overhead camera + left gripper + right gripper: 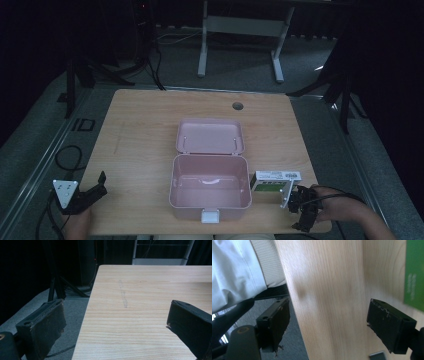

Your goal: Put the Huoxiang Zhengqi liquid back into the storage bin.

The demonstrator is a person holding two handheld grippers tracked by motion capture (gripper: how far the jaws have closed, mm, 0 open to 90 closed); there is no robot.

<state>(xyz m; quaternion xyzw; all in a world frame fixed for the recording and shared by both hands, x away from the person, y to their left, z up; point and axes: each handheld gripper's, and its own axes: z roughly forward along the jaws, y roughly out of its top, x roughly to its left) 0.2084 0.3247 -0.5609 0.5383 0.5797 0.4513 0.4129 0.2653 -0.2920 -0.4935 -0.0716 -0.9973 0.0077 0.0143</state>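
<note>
A pink plastic box (210,197) stands open at the middle of the table, its lid (210,135) laid back and a white latch (210,216) at its front. A green and white carton (275,181) lies just right of the box, and its green face (414,275) appears in the right gripper view. My right gripper (299,201) sits just in front of the carton by the table's front edge. It is open (328,325) with nothing between the jaws. My left gripper (99,188) rests at the front left corner, open (115,322) and empty, straddling the table's left edge.
The wooden table (145,125) has a cable hole (237,106) near its far edge. A faint scuff line (123,293) marks the wood ahead of the left gripper. Tripod legs (56,287) and cables stand on the floor to the left. The person's light clothing (232,270) is beside the right gripper.
</note>
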